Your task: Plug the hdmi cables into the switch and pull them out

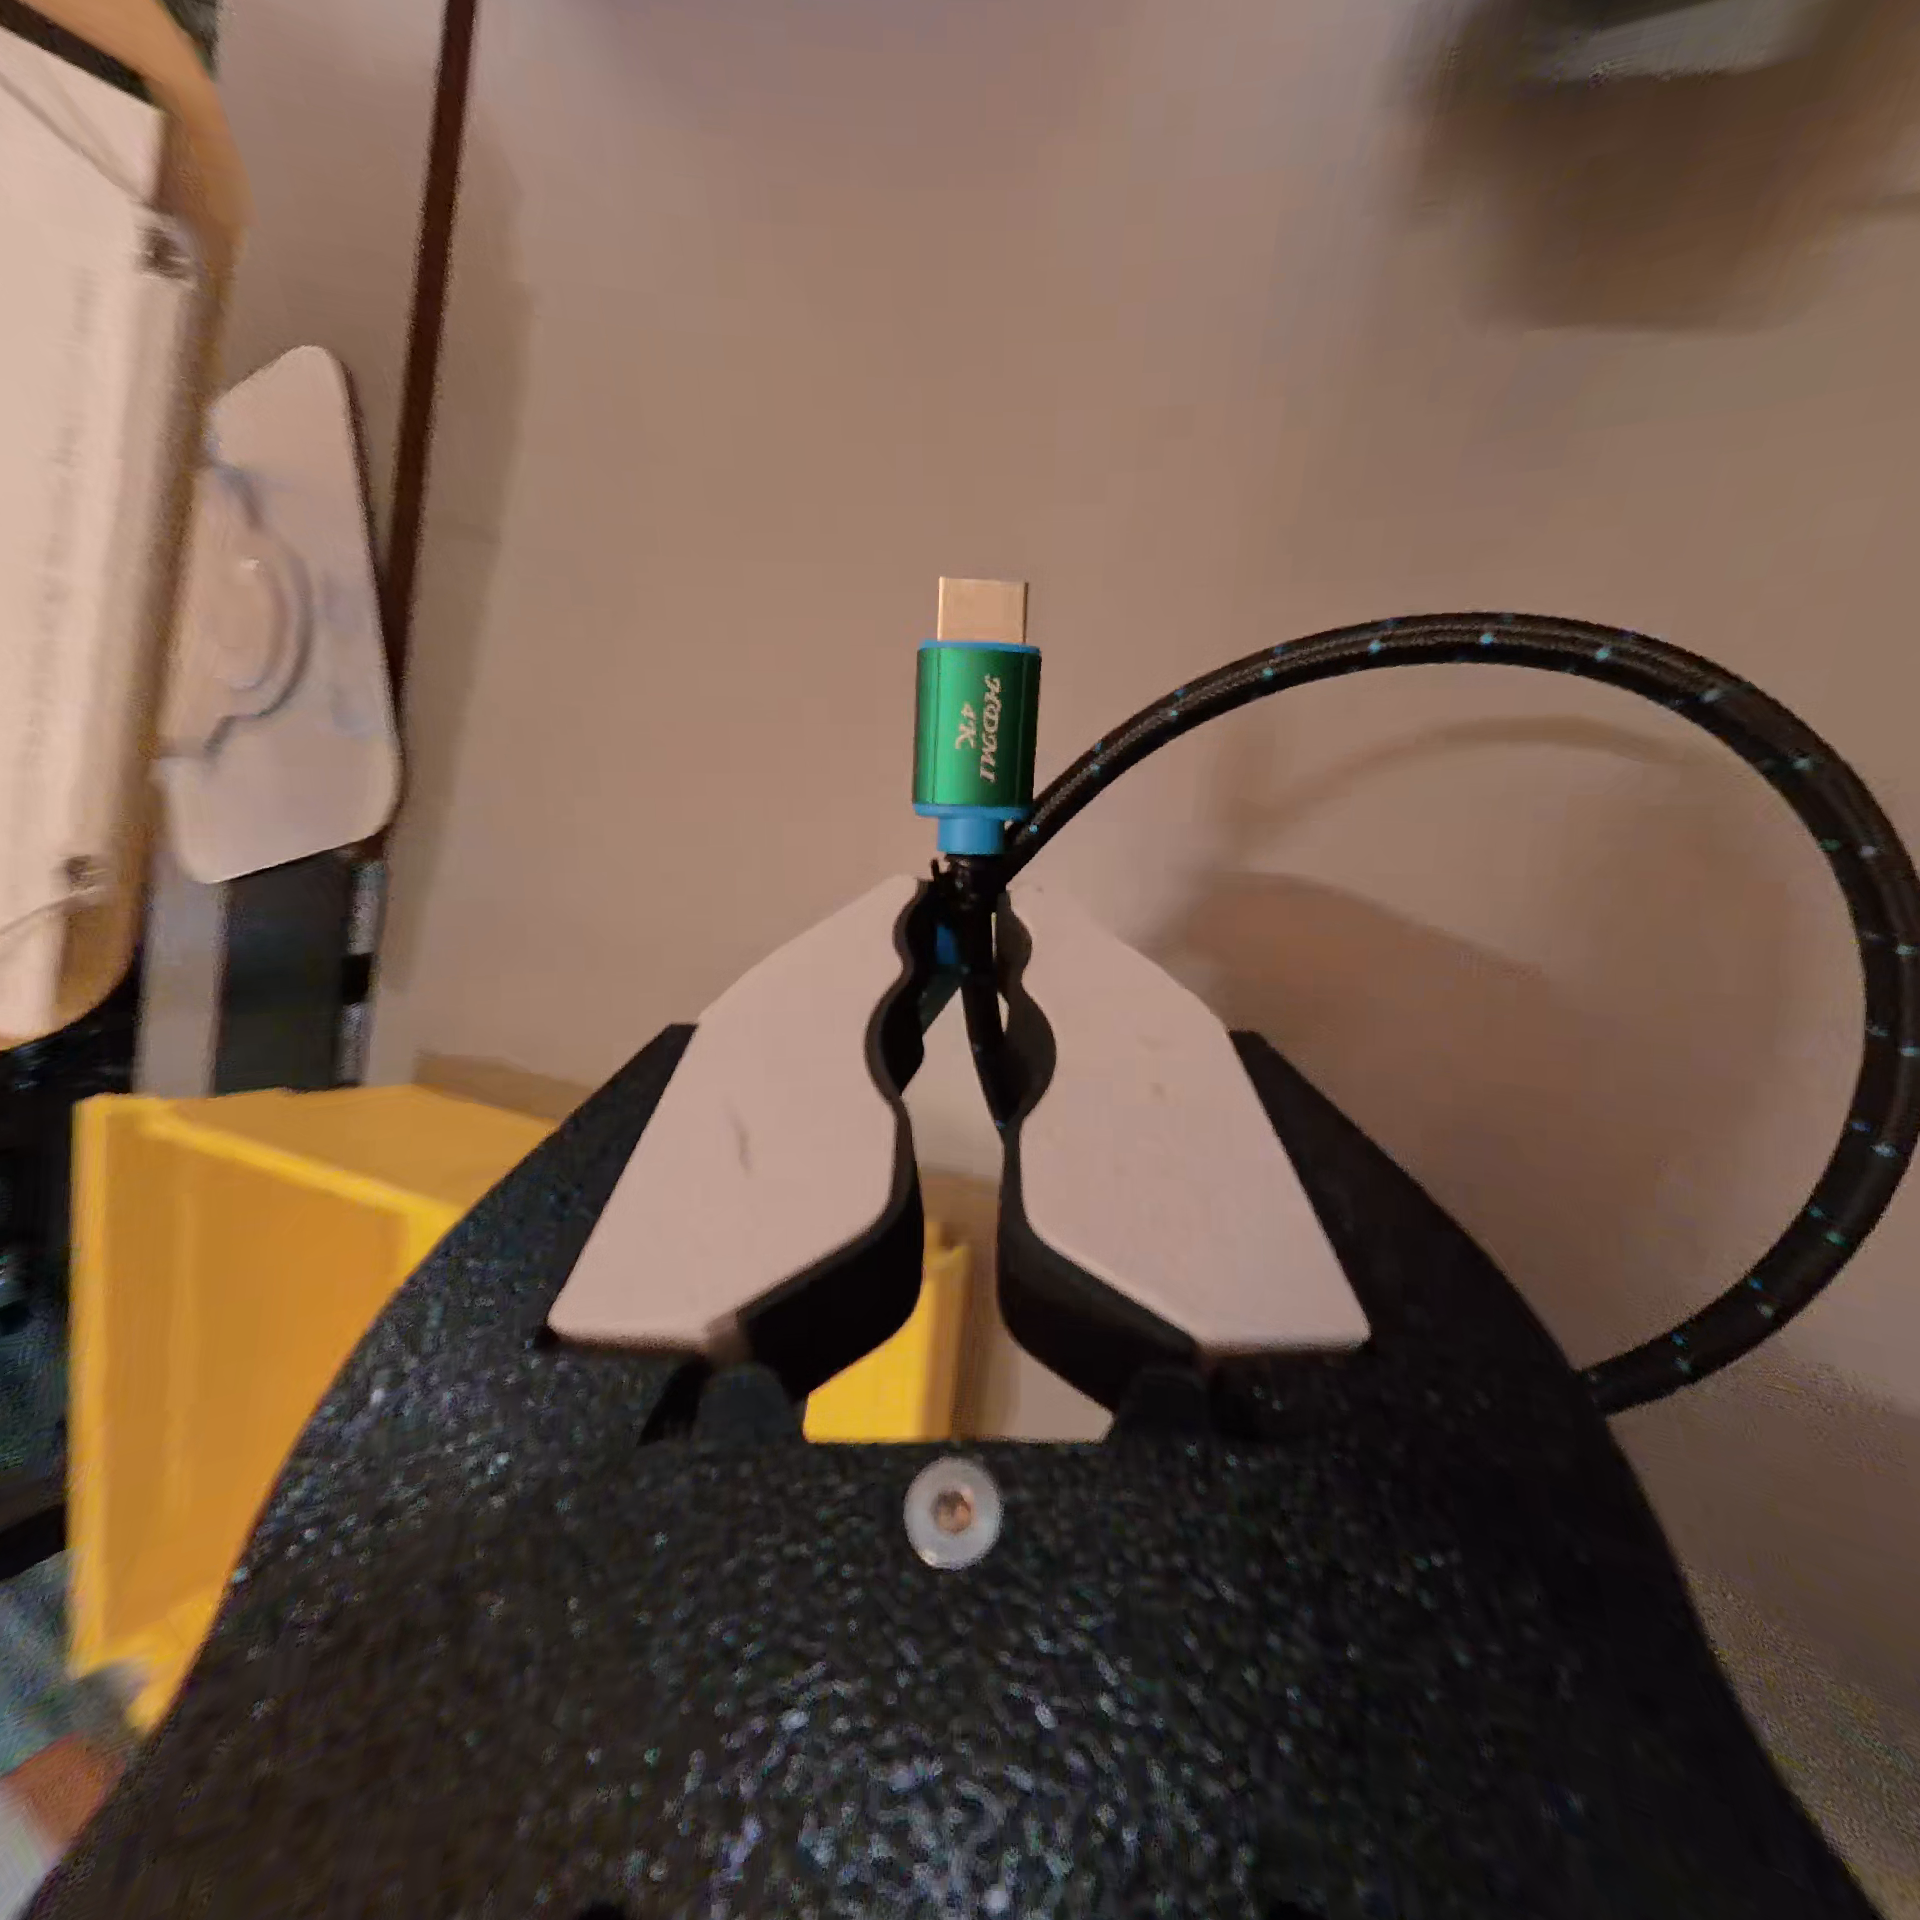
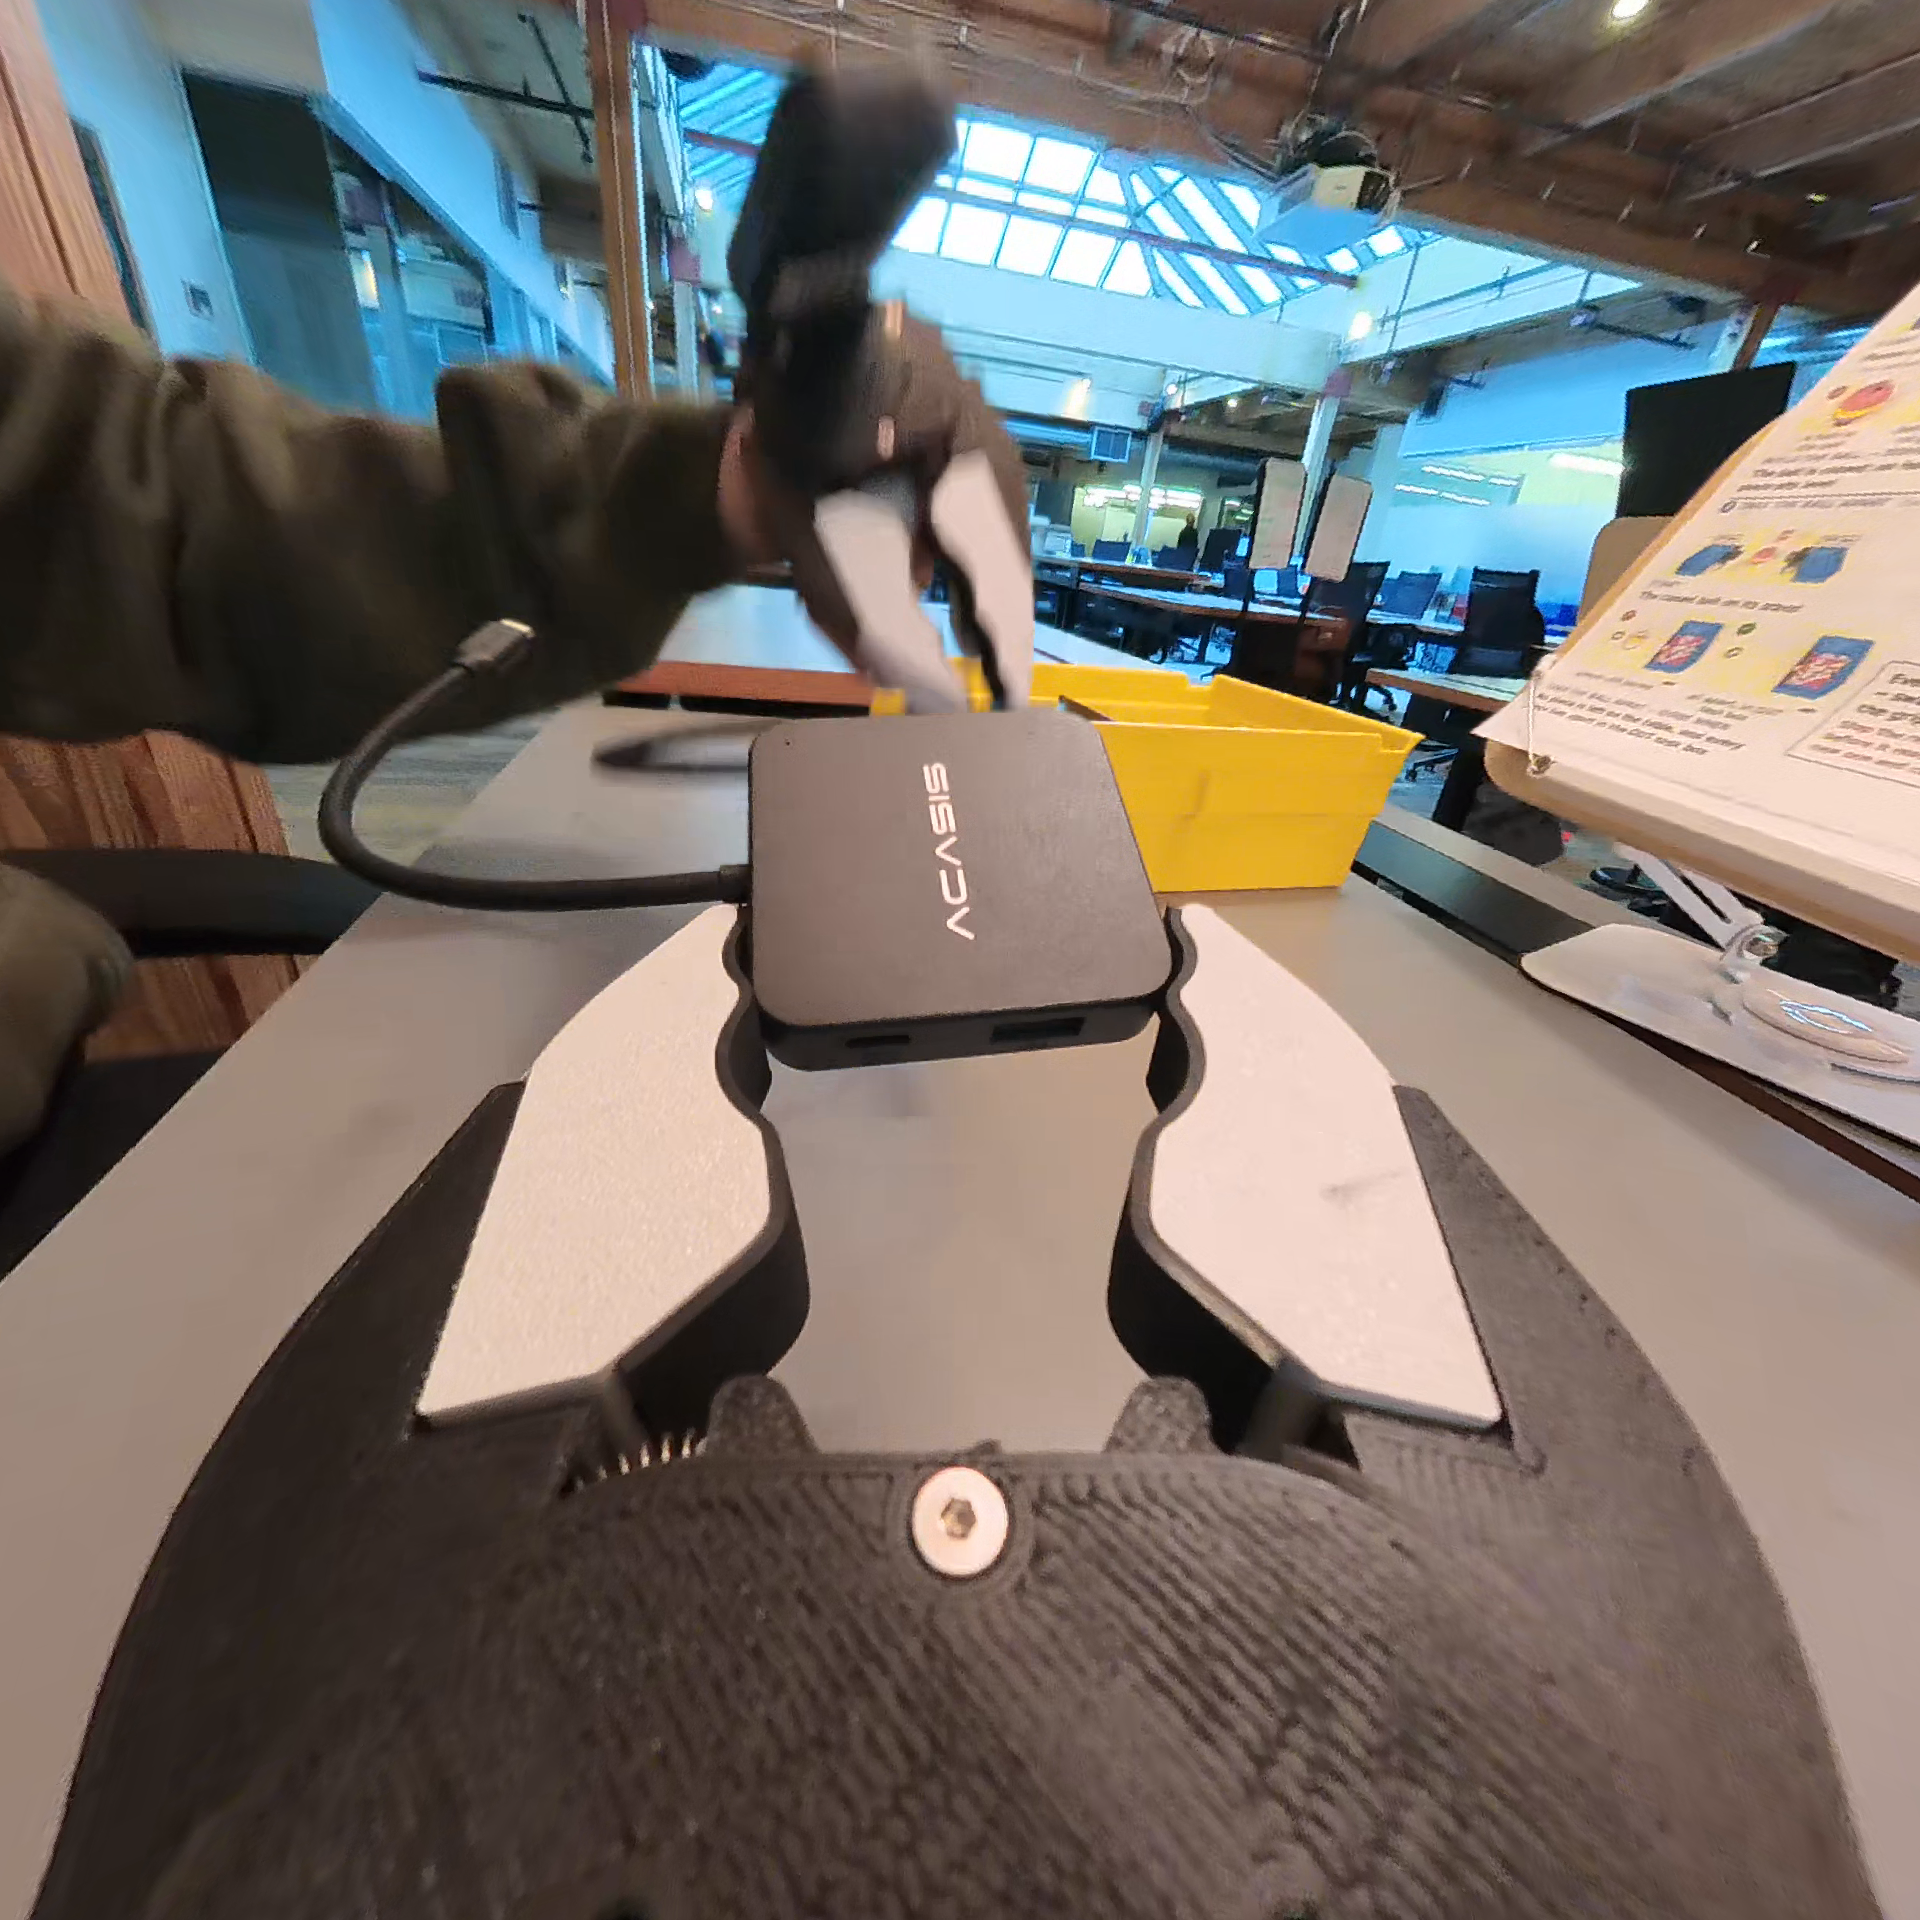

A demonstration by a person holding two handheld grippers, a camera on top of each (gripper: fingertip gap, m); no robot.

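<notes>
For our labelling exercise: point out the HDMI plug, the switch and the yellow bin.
HDMI plug [image 1: 975, 732]: left wrist view, green metal shell.
Switch [image 2: 940, 868]: right wrist view, black top face.
Yellow bin [image 2: 1247, 805]: right wrist view, near side wall.

A green plug [image 1: 975, 727] with blue end collars and a gold-coloured metal tip stands just beyond the pale grey fingers [image 1: 790, 1101] of the black, speckled left hand-held gripper [image 1: 961, 883]. Its braided cable [image 1: 1558, 644] is black flecked with turquoise dots. To that hand-held gripper's left sits a bright yellow bin [image 1: 260, 1299] against a beige wall [image 1: 1143, 364]. Between the white-faced fingers [image 2: 613, 1174] of the black right hand-held gripper [image 2: 956, 966] lies a matte black switch [image 2: 935, 862] bearing white lettering, on a plain grey desk [image 2: 1610, 1195]. Beyond it, an olive-green sleeve [image 2: 312, 540] and the same yellow bin [image 2: 1236, 790].
</notes>
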